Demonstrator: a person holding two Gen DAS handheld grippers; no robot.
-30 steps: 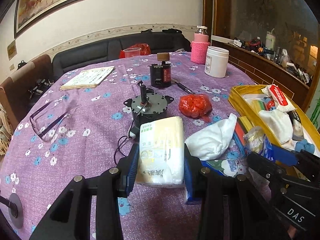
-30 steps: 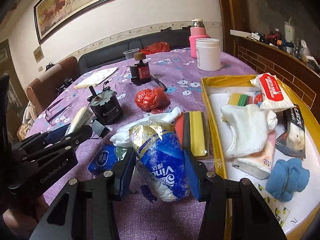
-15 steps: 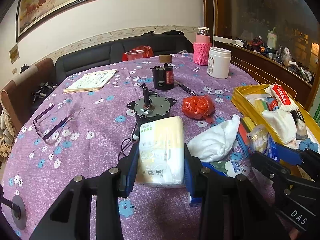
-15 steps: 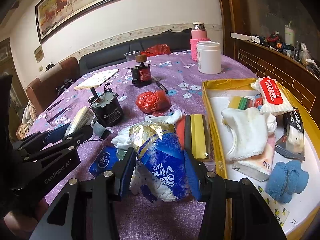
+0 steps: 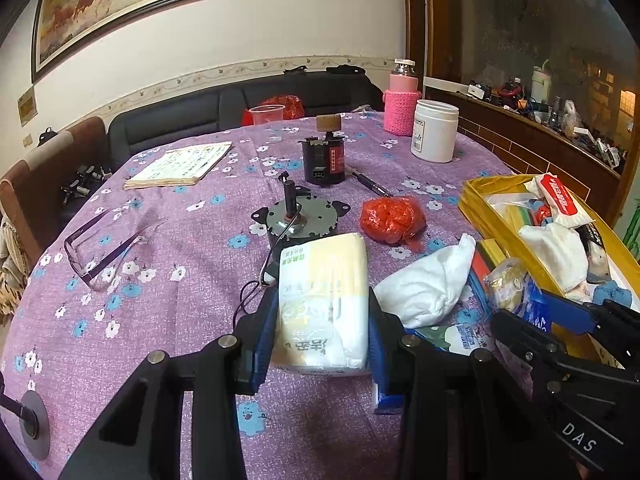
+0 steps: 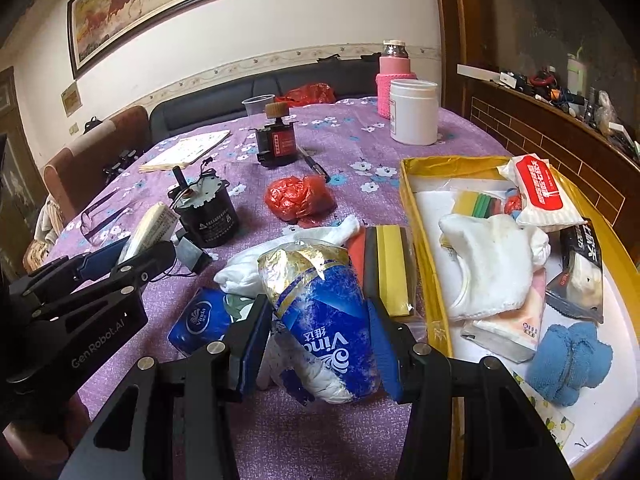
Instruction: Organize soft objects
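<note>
Left wrist: left gripper (image 5: 322,334) fingers clamp tissue pack (image 5: 323,304); right gripper (image 6: 322,344) fingers clamp blue tissue bag (image 6: 324,324).

Both wrist views look down across the table (image 5: 168,280), close, sharing its cluttered middle

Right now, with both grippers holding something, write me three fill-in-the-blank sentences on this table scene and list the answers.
1. The left gripper is shut on a pale ____ pack of tissues.
2. The right gripper is shut on a crumpled ____ and gold tissue wrapper.
3. The fluffy blue towel lies inside the shallow ____ box.

Missing words: yellow; blue; yellow
</note>
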